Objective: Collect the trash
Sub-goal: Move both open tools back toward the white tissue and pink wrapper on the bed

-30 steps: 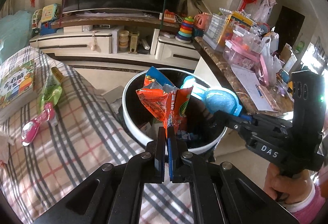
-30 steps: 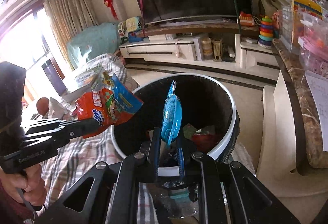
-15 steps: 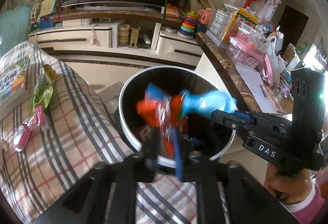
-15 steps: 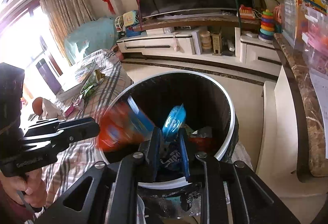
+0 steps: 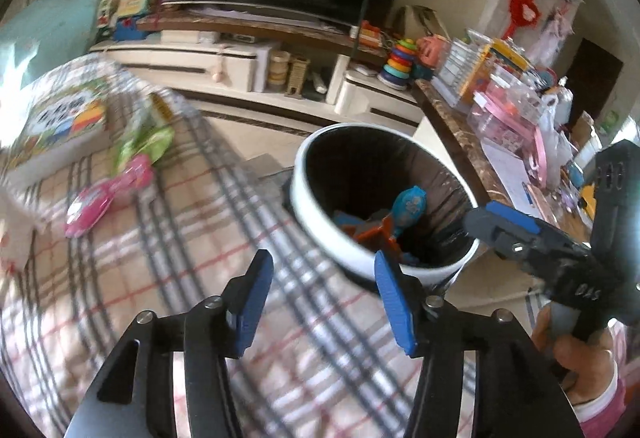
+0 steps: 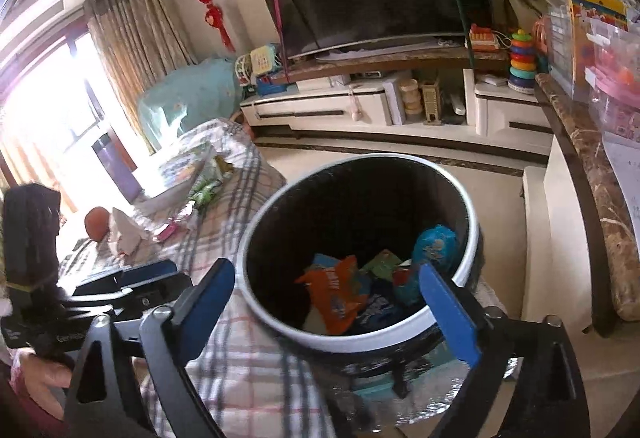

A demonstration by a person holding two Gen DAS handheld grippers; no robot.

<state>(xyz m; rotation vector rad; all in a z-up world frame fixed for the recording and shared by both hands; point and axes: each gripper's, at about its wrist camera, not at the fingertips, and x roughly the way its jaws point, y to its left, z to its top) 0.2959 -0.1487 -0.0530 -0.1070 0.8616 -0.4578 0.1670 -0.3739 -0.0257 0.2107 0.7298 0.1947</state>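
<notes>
A white-rimmed trash bin point(image 5: 320, 238) with a black liner stands beside the plaid-covered table point(image 5: 180, 278). Inside it lie an orange snack wrapper point(image 5: 374, 232) point(image 6: 336, 294) and a blue wrapper point(image 5: 408, 203) point(image 6: 436, 246) among other trash. My left gripper point(image 5: 324, 302) is open and holds nothing, just short of the bin's near rim above the cloth. My right gripper point(image 6: 328, 298) is also open and holds nothing, with its fingers straddling the bin point(image 6: 348, 342). In the left wrist view the right gripper point(image 5: 484, 217) hangs at the bin's right rim.
On the plaid cloth lie a pink wrapper point(image 5: 108, 193), a green wrapper point(image 5: 144, 141), a picture book point(image 5: 56, 125) and a crumpled tissue point(image 6: 124, 234). A marble counter point(image 6: 592, 165) with toy boxes runs along the right. The TV cabinet point(image 6: 360, 113) stands behind.
Both grippers opened. The orange wrapper dropped from the left one and the blue wrapper from the right one; both now lie inside the bin.
</notes>
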